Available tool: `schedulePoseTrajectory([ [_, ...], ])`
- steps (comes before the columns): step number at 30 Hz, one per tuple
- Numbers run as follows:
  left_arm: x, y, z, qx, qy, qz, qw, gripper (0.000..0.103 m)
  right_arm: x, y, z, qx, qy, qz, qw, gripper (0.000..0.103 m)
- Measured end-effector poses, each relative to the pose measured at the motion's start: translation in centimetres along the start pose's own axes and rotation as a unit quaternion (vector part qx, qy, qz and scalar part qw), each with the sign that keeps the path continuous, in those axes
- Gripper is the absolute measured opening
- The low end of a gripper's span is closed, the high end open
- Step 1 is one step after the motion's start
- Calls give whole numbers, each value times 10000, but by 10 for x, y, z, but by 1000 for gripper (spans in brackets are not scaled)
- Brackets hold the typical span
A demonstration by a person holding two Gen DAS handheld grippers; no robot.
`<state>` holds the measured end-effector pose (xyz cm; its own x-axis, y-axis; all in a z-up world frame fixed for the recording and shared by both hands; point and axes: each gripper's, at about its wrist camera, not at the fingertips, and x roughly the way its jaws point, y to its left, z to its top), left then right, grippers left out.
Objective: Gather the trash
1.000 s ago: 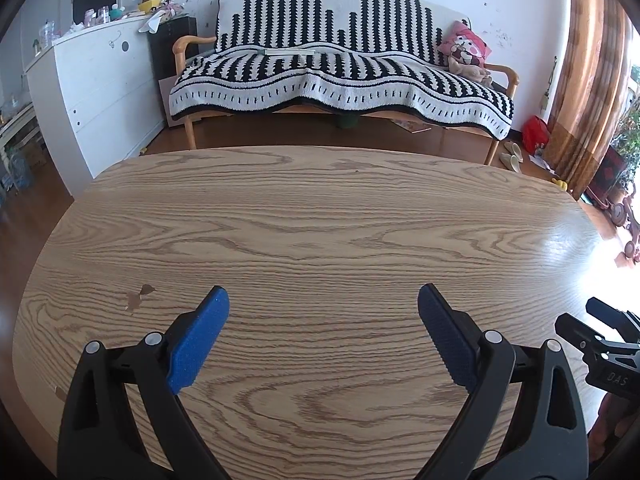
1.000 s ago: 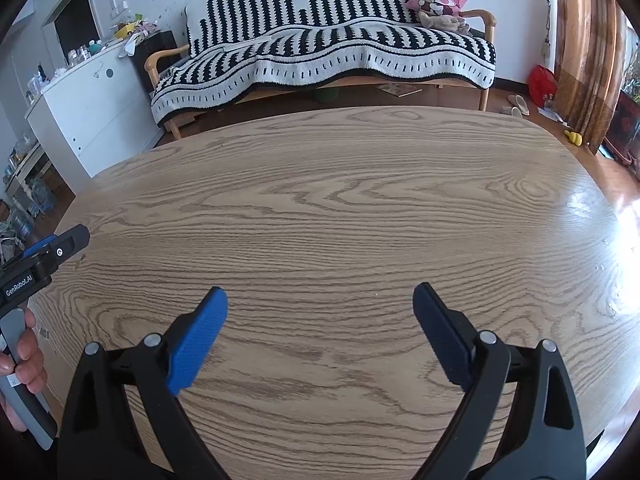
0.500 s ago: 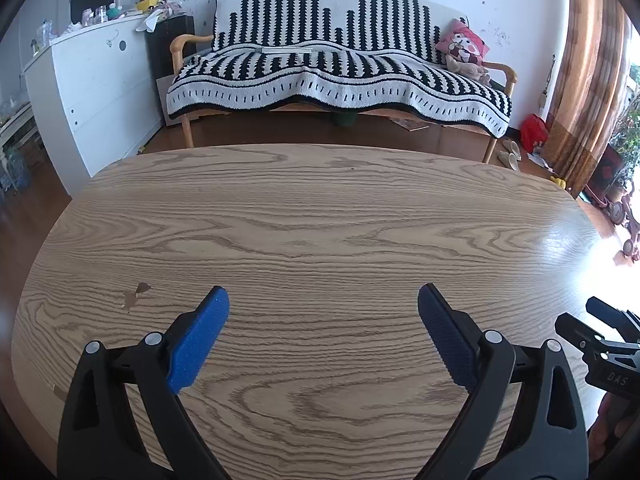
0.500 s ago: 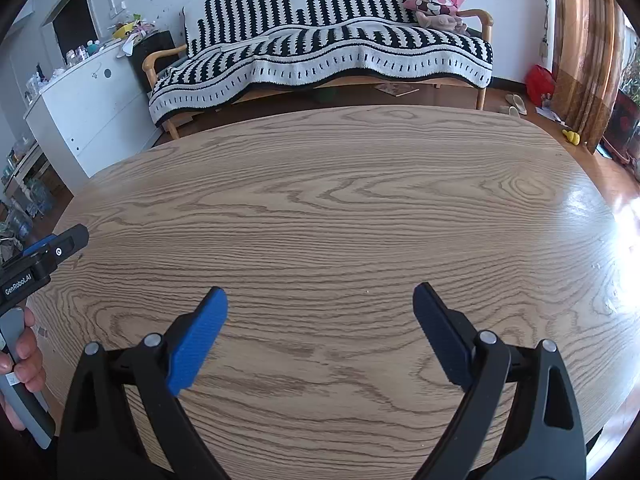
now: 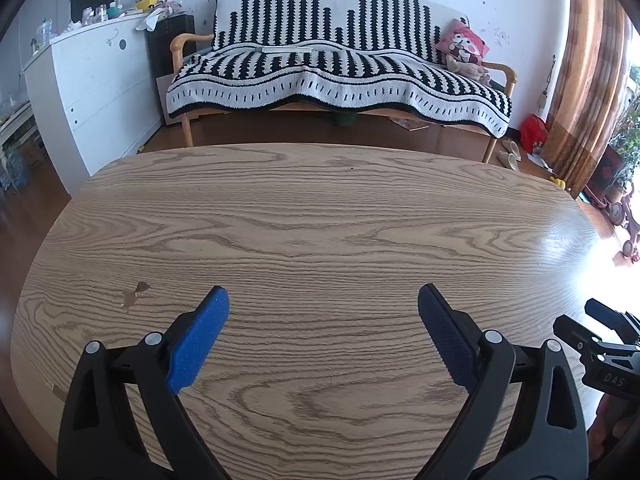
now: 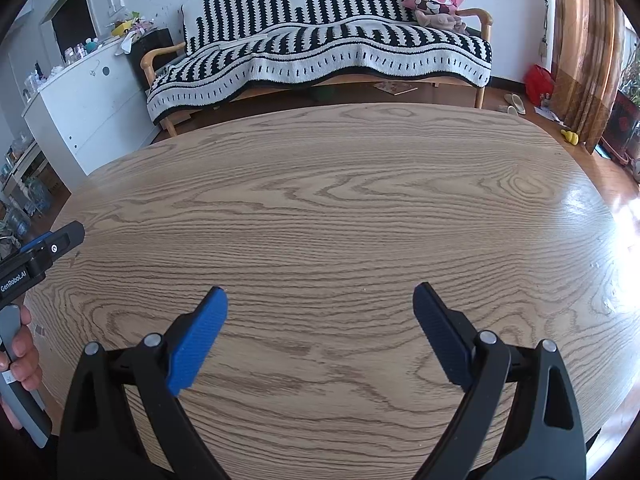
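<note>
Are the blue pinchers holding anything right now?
No. The left gripper and the right gripper are both open and empty above the oval wooden table.

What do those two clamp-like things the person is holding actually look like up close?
Each is a black plastic claw with two fingers. The left gripper and right gripper look alike: blue textured pads on the inner faces and silver rivets at the joints. White lettering marks their bodies: "GenRobot.AI" on the left, "DAS" on the right. The left one has a grey handle. No sleeves or cables show.
</note>
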<state>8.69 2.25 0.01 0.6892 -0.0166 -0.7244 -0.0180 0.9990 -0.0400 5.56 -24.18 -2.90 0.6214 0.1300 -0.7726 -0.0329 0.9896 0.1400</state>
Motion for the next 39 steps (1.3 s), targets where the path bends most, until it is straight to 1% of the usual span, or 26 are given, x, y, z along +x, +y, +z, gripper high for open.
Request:
schedulePoseTrajectory([
  [21,1,0,-8,-35,52,33,10000,92,1,4,0,-53,20,-12,10000,91],
  [26,1,3,-7,-98,120,-76,9999,93,1,4,0,-58,20,-15,10000,91],
  [29,-1,5,-7,-132,90,-163,9997,93,1,4,0,-53,15,-11,10000,91],
  [31,-4,3,-8,-95,43,-107,9999,92,1,4,0,-40,9,-22,10000,91],
  [34,-4,4,-6,-85,37,-125,9999,93,2,4,0,-32,10,-36,10000,91],
  [39,2,7,-4,-90,125,-69,9999,94,4,1,2,28,-12,-104,9999,92],
])
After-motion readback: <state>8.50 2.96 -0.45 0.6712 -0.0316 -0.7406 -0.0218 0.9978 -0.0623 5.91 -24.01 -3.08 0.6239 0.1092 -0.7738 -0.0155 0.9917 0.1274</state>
